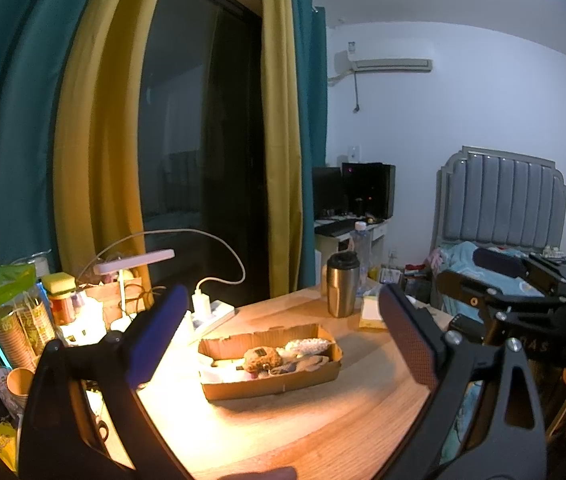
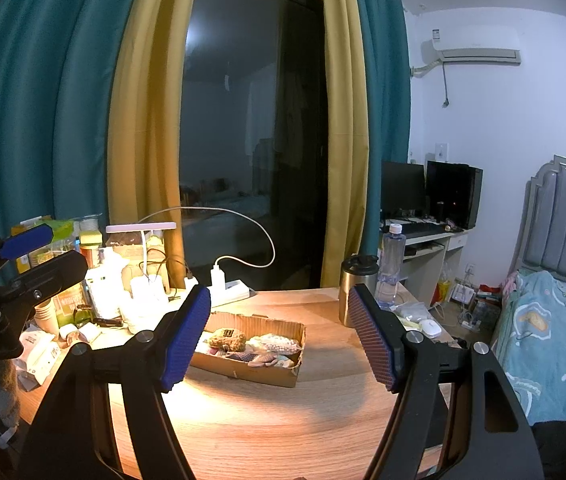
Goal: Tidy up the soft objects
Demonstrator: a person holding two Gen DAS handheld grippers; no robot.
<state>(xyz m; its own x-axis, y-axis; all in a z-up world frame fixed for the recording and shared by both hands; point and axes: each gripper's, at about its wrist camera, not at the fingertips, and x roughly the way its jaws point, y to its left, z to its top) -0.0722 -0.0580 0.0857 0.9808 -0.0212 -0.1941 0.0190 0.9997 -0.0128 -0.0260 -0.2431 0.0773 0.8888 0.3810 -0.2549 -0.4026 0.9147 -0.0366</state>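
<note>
A shallow cardboard box (image 1: 267, 390) (image 2: 243, 372) sits on the wooden table. In it lie a brown plush toy (image 1: 261, 358) (image 2: 227, 339), a white bumpy soft item (image 1: 307, 346) (image 2: 277, 344) and several small cloth pieces (image 2: 267, 359). My left gripper (image 1: 283, 336) is open and empty, held above the table in front of the box. My right gripper (image 2: 281, 336) is open and empty, also short of the box. The right gripper shows at the right of the left wrist view (image 1: 499, 280). The left one shows at the left of the right wrist view (image 2: 27, 256).
A steel tumbler (image 1: 342, 284) (image 2: 357, 288) and a water bottle (image 2: 391, 264) stand behind the box. A lit desk lamp (image 1: 135, 262) (image 2: 141, 229), a power strip with charger (image 2: 223, 286) and cluttered cups and packets (image 1: 23, 320) fill the left. A bed (image 2: 551, 328) is at the right.
</note>
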